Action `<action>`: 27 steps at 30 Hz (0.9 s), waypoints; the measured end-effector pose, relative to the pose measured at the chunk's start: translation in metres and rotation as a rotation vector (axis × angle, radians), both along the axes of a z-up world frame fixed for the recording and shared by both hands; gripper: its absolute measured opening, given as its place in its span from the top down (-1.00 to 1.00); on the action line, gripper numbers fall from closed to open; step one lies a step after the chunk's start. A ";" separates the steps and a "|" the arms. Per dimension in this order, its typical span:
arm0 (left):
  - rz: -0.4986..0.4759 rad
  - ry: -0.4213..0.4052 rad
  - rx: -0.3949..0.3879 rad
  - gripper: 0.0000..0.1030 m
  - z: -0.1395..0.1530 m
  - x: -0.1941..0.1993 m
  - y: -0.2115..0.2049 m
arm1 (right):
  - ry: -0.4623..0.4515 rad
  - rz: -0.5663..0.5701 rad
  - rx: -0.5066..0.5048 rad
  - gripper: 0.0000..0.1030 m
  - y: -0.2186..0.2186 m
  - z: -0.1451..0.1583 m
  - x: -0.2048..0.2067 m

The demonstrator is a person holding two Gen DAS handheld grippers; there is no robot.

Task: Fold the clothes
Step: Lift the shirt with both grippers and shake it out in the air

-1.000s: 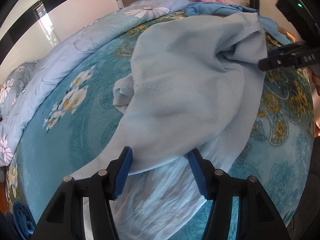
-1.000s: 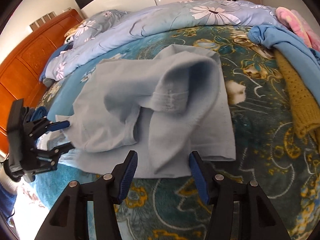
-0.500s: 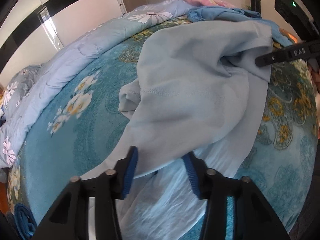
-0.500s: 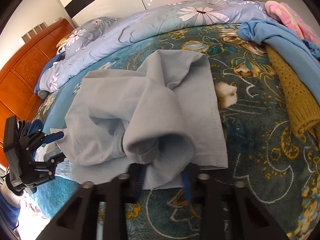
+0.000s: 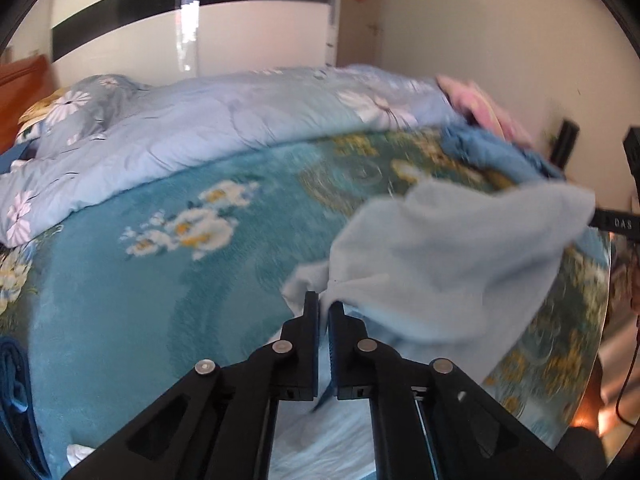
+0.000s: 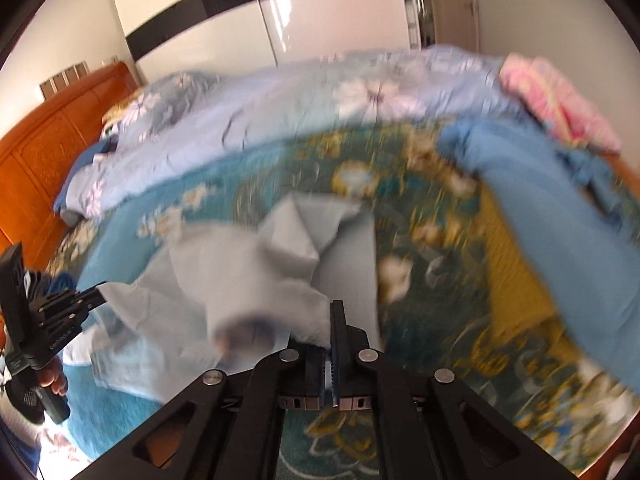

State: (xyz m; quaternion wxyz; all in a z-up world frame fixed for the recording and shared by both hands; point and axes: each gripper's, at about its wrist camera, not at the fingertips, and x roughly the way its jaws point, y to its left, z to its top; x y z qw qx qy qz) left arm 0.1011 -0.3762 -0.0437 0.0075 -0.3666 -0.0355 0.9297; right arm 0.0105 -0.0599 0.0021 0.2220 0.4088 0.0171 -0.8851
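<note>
Two handheld grippers hold one pale blue garment (image 5: 448, 264) stretched between them above a bed. The left gripper (image 5: 324, 312) is clenched on a corner of the cloth, its two black fingers almost together with the fabric pinched between them. The right gripper (image 6: 330, 336) is also clamped tight on another edge of the same garment (image 6: 256, 276), with cloth bunched over and between its fingers. In the left wrist view, the right gripper's black finger (image 5: 614, 223) shows at the far right edge, meeting the garment's upper corner. In the right wrist view, the left gripper (image 6: 90, 300) appears at the far left, gripping the opposite end, with a hand (image 6: 50, 378) on its handle below.

The garment sags loosely in folds over a teal flowered blanket (image 5: 140, 300). Behind it lies a light blue quilt (image 5: 192, 132) with white flowers. A pile of other clothes sits at the bed's far right: a brighter blue piece (image 6: 560, 220), a mustard knit (image 6: 512, 272) and something pink (image 6: 556, 100). An orange wooden headboard (image 6: 48, 152) stands at the left. Both views are motion-blurred.
</note>
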 end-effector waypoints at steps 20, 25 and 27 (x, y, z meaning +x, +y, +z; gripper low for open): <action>0.281 0.376 -0.021 0.93 0.228 0.081 -0.085 | 0.441 0.025 0.029 0.97 -0.044 0.257 0.028; 0.271 0.366 -0.037 0.93 0.233 0.096 -0.086 | 0.477 0.047 0.074 0.97 -0.062 0.285 0.041; 0.257 0.348 -0.043 0.93 0.228 0.101 -0.084 | 0.483 0.056 0.094 0.97 -0.068 0.286 0.047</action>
